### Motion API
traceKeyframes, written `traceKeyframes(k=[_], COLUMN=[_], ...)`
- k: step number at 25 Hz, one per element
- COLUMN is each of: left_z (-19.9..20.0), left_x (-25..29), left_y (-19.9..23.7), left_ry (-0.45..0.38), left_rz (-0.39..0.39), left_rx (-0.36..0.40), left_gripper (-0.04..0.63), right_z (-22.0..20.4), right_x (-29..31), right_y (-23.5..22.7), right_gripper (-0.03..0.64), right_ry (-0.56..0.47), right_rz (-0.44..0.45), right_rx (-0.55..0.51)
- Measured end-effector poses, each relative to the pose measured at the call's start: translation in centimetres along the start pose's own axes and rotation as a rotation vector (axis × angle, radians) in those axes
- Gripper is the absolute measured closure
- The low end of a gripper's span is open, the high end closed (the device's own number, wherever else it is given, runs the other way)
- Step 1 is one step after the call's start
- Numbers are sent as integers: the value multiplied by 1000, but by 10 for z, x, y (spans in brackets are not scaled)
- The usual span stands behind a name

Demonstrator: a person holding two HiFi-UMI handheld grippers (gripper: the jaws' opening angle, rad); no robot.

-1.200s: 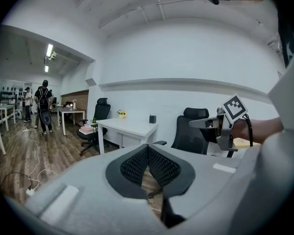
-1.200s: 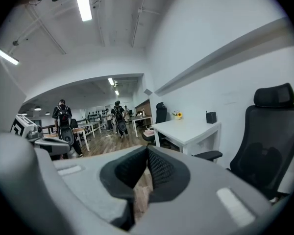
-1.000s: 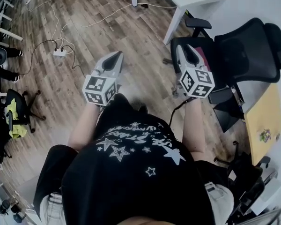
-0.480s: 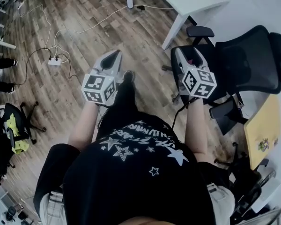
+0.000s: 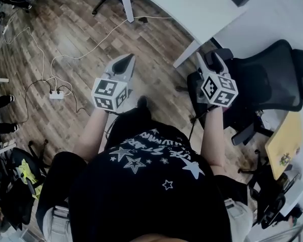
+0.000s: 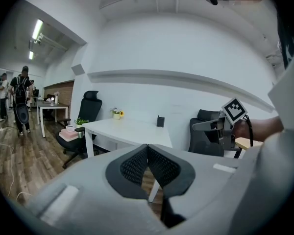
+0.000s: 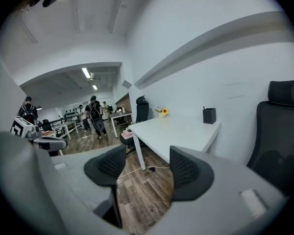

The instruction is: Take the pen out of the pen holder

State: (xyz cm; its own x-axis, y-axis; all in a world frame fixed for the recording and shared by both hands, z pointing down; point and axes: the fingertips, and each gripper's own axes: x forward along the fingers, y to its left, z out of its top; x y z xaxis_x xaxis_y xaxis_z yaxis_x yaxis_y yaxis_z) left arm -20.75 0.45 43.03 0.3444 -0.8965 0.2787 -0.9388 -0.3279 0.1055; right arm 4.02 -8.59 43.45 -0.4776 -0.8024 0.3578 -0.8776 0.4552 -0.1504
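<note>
No readable text for you here; the lettering on your shirt (image 5: 150, 149) is upside down and too blurred to make out.

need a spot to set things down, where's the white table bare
The white table is bare between the black pen holder by the wall and the flower pot at its far end. Tight at the right, where the black chair stands by its corner.

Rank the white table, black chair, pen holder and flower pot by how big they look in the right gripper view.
1. The black chair and the white table: about alike. The chair is nearer the camera and cut off by the edge, so I won't rank them.
2. The pen holder.
3. The flower pot, slightly smaller.
</note>
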Motion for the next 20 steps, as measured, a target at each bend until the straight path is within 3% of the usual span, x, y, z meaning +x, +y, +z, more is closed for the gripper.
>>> traceKeyframes(k=[7, 20], left_z=[12, 38], left_x=[59, 155], left_y=[50, 62], left_ry=[19, 27], left_rz=[-76, -181], left_rx=[3, 16], left_gripper=[584, 584], right_z=[18, 40], right_x=[52, 92], right_y=[-13, -88], right_gripper=[336, 336], right_ry=[-3, -18], right_rz=[-91, -229], right_rx=[41, 95])
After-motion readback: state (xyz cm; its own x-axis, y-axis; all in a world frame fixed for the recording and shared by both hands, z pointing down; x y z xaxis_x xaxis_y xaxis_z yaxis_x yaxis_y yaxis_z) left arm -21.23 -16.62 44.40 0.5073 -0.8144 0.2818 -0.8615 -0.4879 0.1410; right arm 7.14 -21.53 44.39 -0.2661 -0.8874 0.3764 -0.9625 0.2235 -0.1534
